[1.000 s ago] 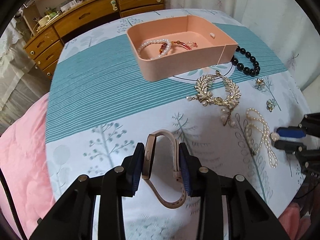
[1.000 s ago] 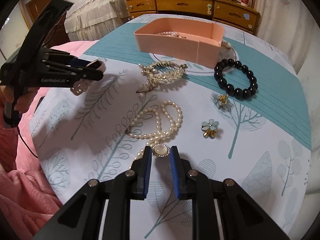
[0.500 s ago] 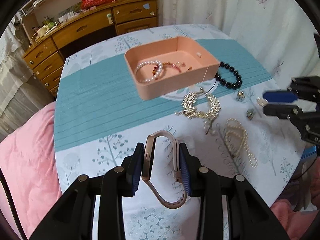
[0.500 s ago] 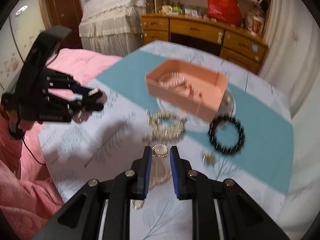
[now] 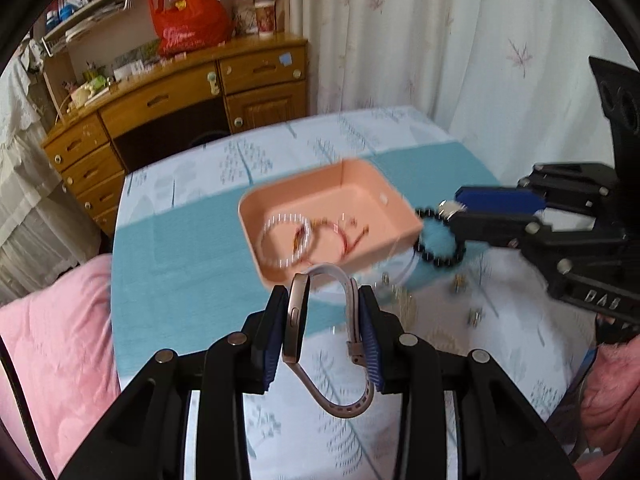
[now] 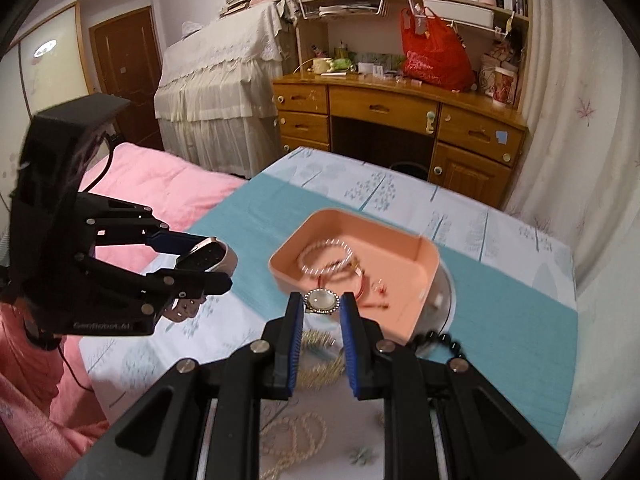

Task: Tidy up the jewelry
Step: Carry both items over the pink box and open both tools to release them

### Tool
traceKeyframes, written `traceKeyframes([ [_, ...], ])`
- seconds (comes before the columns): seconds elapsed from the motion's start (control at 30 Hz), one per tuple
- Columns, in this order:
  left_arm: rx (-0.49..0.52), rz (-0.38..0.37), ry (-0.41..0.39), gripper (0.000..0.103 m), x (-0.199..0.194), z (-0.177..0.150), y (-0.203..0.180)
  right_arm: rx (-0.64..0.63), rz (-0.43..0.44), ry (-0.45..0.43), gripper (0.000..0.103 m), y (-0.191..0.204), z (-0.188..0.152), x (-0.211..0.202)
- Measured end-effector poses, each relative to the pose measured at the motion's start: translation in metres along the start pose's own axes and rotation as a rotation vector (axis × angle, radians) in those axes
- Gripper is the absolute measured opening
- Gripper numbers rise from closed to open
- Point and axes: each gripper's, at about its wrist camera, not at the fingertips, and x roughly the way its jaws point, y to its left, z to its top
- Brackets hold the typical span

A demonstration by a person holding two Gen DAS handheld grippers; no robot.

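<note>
While both grippers hang above the cloth, the scene runs from largest to smallest:

Worktop (image 5: 168, 248): round, under a white-and-teal leaf-print cloth; it looks farther below both cameras than a second ago.
Wooden desk (image 6: 400, 116): stands beyond the worktop, with a red bag (image 6: 434, 56) on it.
Pink bedding (image 6: 160, 184): lies beside the worktop's left edge.
Pink tray (image 5: 332, 220): sits on the teal band and holds a pearl bracelet (image 5: 285, 242) and a red cord piece (image 5: 340, 236).
Left gripper (image 5: 323, 326): clamped on a rose-gold watch (image 5: 297, 320), one pad on the case, the other on the strap; same grip as before, now lifted and nearer the tray.
Right gripper (image 6: 321, 320): closed on a round pendant (image 6: 322, 301), which lay on the cloth a second ago and is now held in the air before the tray.
Black bead bracelet (image 5: 440, 236): lies just beside the tray's right corner, partly hidden by the right gripper's fingers.
Pearl necklace (image 6: 296, 436): on the cloth under the right gripper, partly hidden by it.
Gold leaf piece (image 6: 318, 338): blurred, between the fingers and the tray.
</note>
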Motion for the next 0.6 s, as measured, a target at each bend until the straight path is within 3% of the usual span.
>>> traceKeyframes([
  [0.2,-0.040,-0.021,-0.020,0.034,0.016,0.034,0.005,0.044,0.011,-0.016,0.018,-0.016,0.020,0.011],
  [0.4,-0.109,0.002,0.016,0.035,0.047,0.053,0.019,0.095,0.015,-0.001,0.019,-0.034,0.028,0.028],
  [0.47,-0.142,0.021,0.040,0.050,0.058,0.056,0.024,0.116,0.019,0.012,0.019,-0.040,0.028,0.035],
  [0.6,-0.154,0.056,0.072,0.059,0.067,0.054,0.025,0.152,0.005,0.048,0.020,-0.047,0.022,0.042],
])
